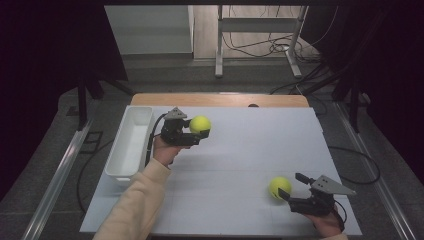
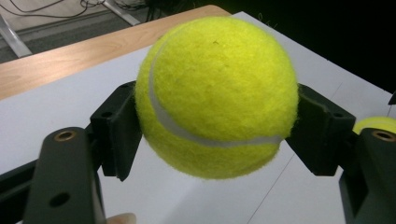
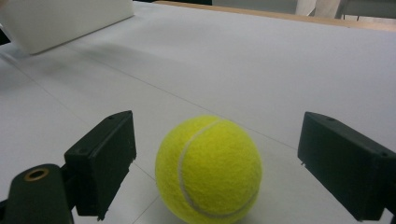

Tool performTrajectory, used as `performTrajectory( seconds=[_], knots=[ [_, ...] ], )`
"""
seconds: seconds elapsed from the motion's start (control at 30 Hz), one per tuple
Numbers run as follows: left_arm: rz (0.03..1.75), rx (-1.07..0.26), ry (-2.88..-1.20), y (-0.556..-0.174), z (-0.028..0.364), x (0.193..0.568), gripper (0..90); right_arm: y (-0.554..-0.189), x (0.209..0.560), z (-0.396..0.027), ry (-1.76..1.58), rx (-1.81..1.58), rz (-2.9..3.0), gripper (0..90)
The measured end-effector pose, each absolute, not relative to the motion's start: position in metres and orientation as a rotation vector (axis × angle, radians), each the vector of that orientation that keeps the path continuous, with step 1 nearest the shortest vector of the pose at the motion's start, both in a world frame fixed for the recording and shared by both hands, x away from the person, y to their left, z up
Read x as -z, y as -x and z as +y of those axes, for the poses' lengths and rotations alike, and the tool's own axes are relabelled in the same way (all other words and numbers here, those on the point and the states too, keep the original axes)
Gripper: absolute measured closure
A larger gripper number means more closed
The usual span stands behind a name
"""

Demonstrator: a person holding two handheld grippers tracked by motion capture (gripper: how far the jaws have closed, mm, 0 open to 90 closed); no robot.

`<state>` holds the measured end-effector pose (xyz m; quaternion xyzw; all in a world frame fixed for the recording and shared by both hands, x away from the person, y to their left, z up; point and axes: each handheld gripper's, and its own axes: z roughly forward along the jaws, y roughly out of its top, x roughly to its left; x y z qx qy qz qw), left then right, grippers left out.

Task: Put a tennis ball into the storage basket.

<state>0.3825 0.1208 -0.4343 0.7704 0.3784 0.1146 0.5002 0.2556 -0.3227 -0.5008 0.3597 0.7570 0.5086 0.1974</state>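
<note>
Near the table's (image 1: pixel 235 150) ten o'clock, the left gripper (image 1: pixel 197 131) clamps a tennis ball (image 1: pixel 200 124) between both pads, lifted clear of the white surface — the bin (image 1: pixel 131 142) sits just beside it, at nine o'clock. Toward five o'clock the right gripper (image 1: pixel 290 187) has its jaws spread wide around a second ball (image 1: pixel 279 187), which rests on the table between them — neither pad touches it, as the right gripper view shows.
</note>
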Motion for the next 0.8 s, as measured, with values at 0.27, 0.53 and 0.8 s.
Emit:
performTrajectory(
  seconds=[0.27, 0.53, 0.8],
  knots=[
    [0.931, -0.292, -1.844, -0.382, 0.131, 0.429, 26.8, -0.255, 0.501, -0.323, -1.008, -1.423, 2.118, 11.8],
    [0.935, -0.310, -1.831, -0.381, 0.139, 0.423, 26.8, -0.256, 0.501, -0.322, -1.007, -1.423, 2.120, 11.8],
    [0.949, -0.334, -1.829, -0.381, 0.147, 0.419, 26.7, -0.256, 0.501, -0.323, -1.008, -1.423, 2.118, 11.8]
  ],
)
